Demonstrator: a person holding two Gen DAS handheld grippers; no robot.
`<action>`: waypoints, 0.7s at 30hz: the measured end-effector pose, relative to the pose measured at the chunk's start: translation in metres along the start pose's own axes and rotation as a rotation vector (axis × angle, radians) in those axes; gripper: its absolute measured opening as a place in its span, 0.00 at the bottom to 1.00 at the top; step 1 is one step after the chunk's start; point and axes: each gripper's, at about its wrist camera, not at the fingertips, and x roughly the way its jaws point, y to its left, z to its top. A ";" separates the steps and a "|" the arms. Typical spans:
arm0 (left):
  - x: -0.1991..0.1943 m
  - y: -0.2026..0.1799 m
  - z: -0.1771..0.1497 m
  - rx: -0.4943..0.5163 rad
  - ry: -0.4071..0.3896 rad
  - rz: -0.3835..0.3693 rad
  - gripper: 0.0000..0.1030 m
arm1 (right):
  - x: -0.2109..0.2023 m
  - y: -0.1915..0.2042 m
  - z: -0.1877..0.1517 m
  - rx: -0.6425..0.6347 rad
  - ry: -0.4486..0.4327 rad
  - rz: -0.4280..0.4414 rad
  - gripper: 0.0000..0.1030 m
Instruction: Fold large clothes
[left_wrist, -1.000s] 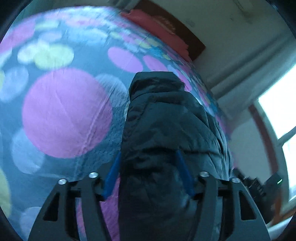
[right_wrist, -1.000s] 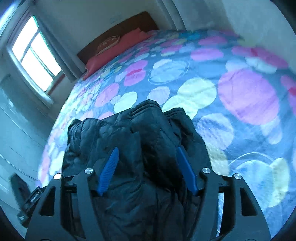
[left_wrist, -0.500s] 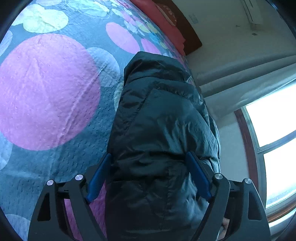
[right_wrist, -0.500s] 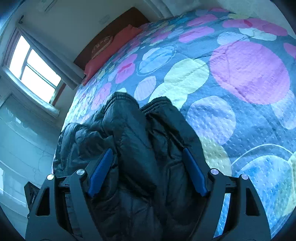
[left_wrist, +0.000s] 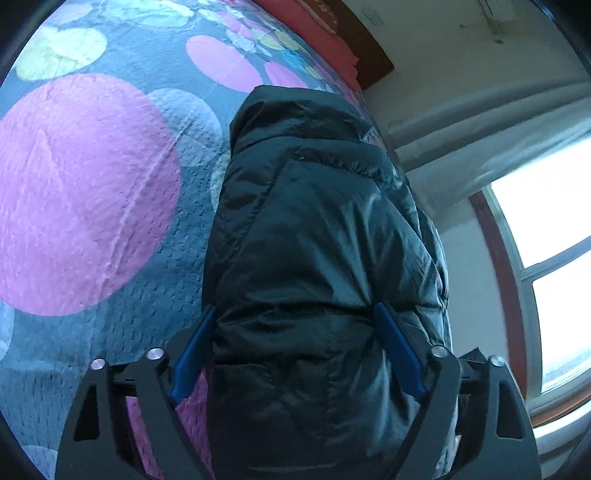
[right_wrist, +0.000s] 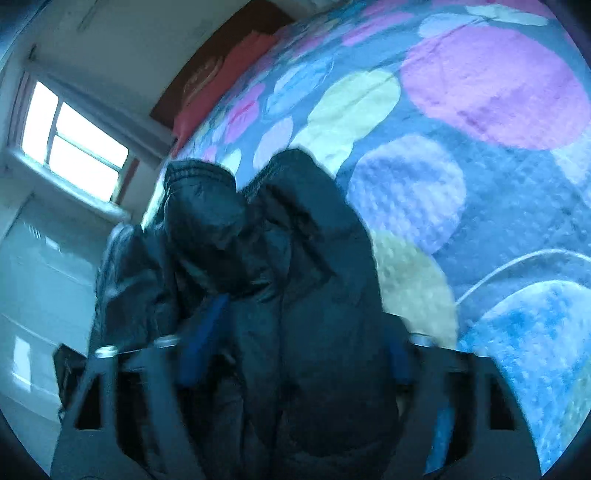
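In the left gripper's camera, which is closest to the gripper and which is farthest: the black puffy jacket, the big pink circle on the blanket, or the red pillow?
1. Black puffy jacket: between the left gripper's fingers.
2. Big pink circle: on the blanket, to the left.
3. Red pillow: far end of the bed, at the top.

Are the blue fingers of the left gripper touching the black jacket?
Touching. In the left wrist view, both blue fingers press against the sides of the black jacket bunched between them.
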 end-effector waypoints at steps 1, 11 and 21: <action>0.001 -0.004 0.000 0.014 -0.002 0.006 0.73 | 0.003 0.003 -0.001 -0.016 0.011 0.005 0.44; -0.002 -0.033 0.005 0.122 -0.041 0.073 0.56 | 0.004 0.024 -0.007 -0.021 -0.012 0.079 0.21; -0.027 -0.021 0.031 0.137 -0.135 0.138 0.52 | 0.053 0.106 0.013 -0.099 0.015 0.193 0.20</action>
